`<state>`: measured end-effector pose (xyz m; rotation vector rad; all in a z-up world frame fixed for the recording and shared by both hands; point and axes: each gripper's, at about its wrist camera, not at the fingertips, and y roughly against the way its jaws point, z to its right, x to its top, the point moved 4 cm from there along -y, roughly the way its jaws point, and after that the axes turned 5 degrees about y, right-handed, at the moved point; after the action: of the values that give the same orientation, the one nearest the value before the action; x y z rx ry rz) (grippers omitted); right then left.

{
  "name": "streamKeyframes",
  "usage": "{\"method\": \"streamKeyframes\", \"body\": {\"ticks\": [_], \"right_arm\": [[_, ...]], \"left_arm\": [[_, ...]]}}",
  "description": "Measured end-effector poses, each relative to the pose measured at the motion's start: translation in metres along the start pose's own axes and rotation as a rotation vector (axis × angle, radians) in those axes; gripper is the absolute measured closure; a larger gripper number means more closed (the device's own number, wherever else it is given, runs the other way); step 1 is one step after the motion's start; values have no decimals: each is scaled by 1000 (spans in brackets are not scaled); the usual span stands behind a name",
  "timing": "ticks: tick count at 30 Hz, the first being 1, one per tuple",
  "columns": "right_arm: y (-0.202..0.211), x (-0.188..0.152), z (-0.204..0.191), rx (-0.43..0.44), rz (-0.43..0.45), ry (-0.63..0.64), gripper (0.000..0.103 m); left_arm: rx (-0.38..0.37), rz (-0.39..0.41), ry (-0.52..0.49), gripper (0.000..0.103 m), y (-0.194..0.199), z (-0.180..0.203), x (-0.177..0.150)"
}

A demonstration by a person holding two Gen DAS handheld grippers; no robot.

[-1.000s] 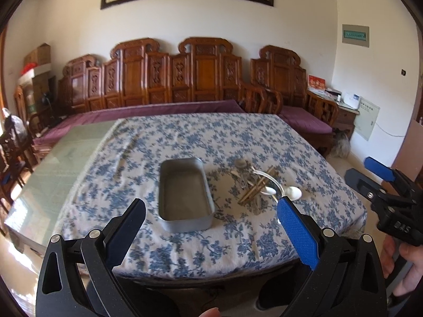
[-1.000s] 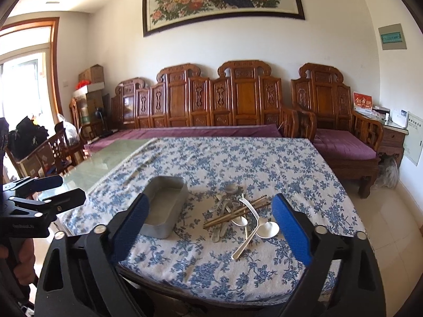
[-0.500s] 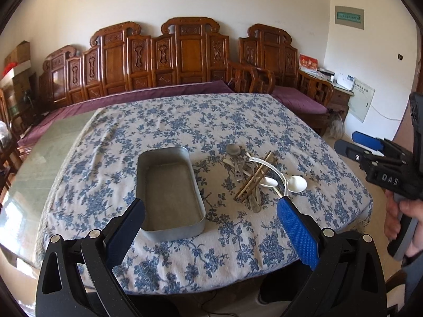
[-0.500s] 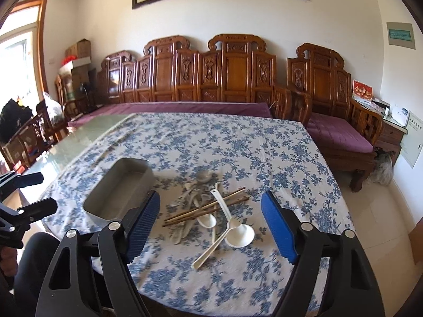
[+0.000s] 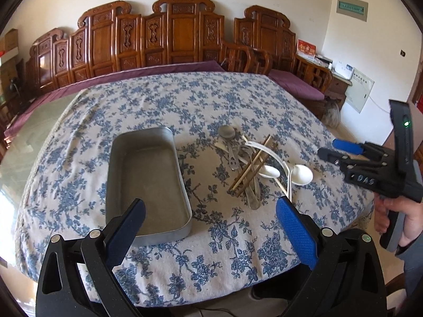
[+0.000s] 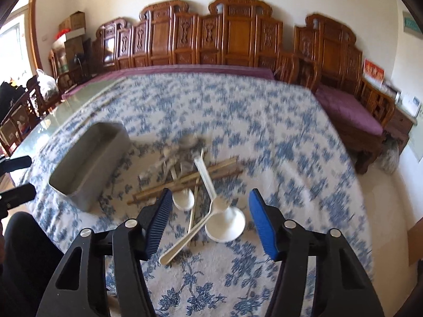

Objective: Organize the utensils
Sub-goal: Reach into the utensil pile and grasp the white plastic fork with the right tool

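We see a tabletop (image 5: 232, 97) under a white cloth printed with blue flowers, and on it a rectangular metal tray (image 5: 146, 182) with rounded corners and a dull grey, empty floor. Just to its right lies a loose heap of utensils: brown wooden chopsticks (image 5: 251, 165) crossed over thin metal spoons (image 5: 234, 155), with glossy white plastic spoons (image 5: 301, 174) at the heap's near edge. The left hand-held gripper (image 5: 210, 227) stands spread wide above the tray's near end, nothing between its ribbed blue pads. The right hand-held gripper (image 6: 207, 222) has just been narrowing its jaws; it is still parted, with the bowl of a white spoon (image 6: 224, 224) showing between the pads, untouched. Compared with a second ago, both views sit lower and closer to the cloth, and the carved wooden bench (image 6: 238, 39) fills less of the top
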<state>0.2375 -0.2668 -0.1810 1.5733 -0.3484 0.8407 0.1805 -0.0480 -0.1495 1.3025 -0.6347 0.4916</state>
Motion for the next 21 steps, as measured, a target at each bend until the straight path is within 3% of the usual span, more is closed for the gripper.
{"method": "streamKeyframes", "body": {"ticks": [7,16,21], "right_arm": [[-53,-32,-20,52,-127,-14,54],[-86,-46,-33,19,-235,-23,64],[-90,-48,-23,15,-253,-38,85]], "left_arm": [[-10,-35,-3,22,-23,4,-8],[-6,-53,0,23,-30,0,-15],[-7,-54,4,23,-33,0,-15]]}}
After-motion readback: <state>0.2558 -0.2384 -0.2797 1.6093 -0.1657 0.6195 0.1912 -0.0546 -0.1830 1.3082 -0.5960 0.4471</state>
